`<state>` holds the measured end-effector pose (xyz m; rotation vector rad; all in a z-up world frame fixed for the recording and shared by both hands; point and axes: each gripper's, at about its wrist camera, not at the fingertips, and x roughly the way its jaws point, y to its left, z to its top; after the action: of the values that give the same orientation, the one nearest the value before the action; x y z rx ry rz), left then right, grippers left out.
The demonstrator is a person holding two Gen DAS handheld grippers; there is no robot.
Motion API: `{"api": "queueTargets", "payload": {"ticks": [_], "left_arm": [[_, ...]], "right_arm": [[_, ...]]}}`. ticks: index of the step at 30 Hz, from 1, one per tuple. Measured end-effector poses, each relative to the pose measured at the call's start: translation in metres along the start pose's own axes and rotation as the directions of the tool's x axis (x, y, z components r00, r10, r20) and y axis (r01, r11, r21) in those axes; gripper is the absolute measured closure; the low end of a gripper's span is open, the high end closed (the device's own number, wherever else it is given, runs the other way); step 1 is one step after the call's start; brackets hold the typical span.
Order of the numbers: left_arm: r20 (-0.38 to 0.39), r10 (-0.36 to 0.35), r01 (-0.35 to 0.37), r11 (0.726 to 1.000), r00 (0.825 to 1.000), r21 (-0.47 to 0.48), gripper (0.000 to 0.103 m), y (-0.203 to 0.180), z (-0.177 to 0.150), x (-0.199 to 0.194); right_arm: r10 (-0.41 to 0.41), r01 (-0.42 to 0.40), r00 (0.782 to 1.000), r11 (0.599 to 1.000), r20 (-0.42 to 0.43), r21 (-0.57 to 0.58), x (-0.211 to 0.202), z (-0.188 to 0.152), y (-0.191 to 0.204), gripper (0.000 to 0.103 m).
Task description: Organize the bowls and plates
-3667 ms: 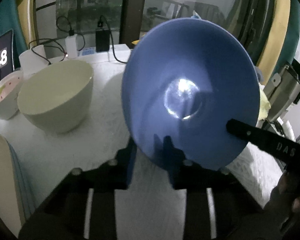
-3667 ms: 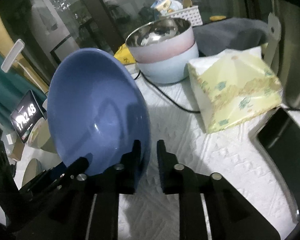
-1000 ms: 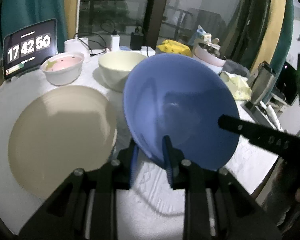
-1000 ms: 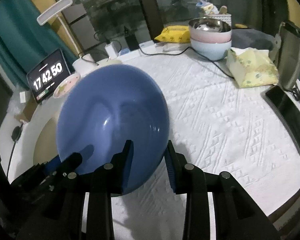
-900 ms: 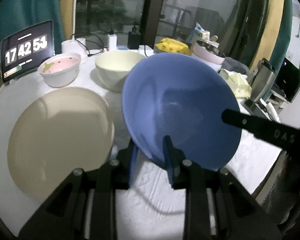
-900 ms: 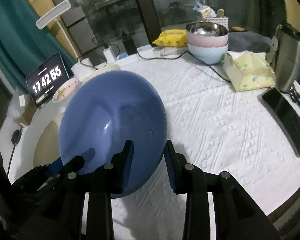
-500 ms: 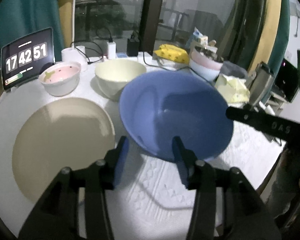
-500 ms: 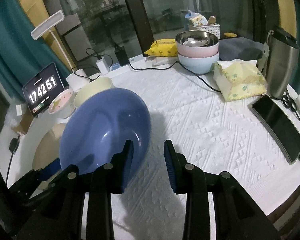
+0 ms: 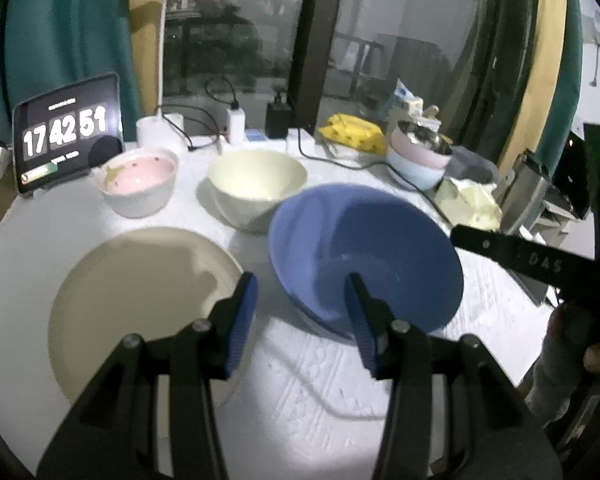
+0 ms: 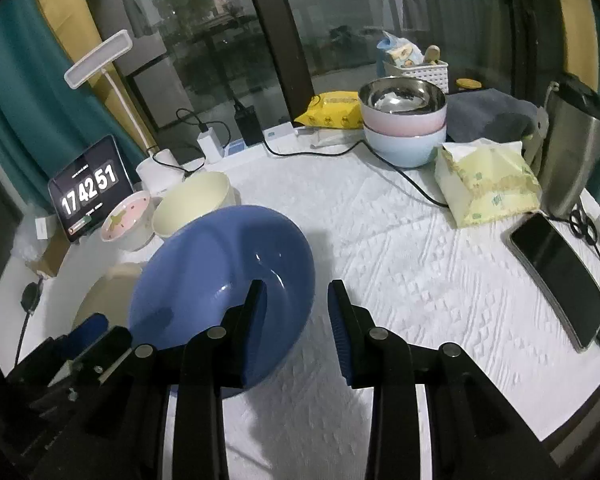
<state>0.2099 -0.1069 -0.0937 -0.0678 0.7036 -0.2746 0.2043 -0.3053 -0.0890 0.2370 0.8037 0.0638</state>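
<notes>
Since a second ago the blue bowl (image 9: 364, 260) has gone from being pinched upright at its rim by both grippers to sitting on the white tabletop (image 10: 420, 280), just right of the beige plate (image 9: 140, 300) and in front of the cream bowl (image 9: 258, 184). The left gripper (image 9: 300, 312) now has its fingers spread open, one either side of the bowl's near rim without pressing it. The right gripper (image 10: 296, 312) also stands apart, one finger over the bowl's rim and the other outside it, holding nothing. To finish this step well, I would lift both grippers straight up and back so neither finger catches the rim and tips the bowl, then check that it sits flat before going for the pink bowl (image 9: 138, 176) or the cream one. Readable writing: the tablet clock (image 9: 66, 128) shows 17 42 51, and the right gripper's finger, seen from the left camera, carries the letters DAS.
</notes>
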Motion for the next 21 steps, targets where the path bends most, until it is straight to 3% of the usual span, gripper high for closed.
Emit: {"api": "queueTargets", "payload": {"ticks": [21], "left_arm": [[0.051,0.050,-0.048,0.998,0.997,-0.046,0.056,0.035,0.045,0.008]], "right_arm": [[0.044,-0.043,0.999,0.995,0.006,-0.094,0.024,0.047,0.043,0.070]]}}
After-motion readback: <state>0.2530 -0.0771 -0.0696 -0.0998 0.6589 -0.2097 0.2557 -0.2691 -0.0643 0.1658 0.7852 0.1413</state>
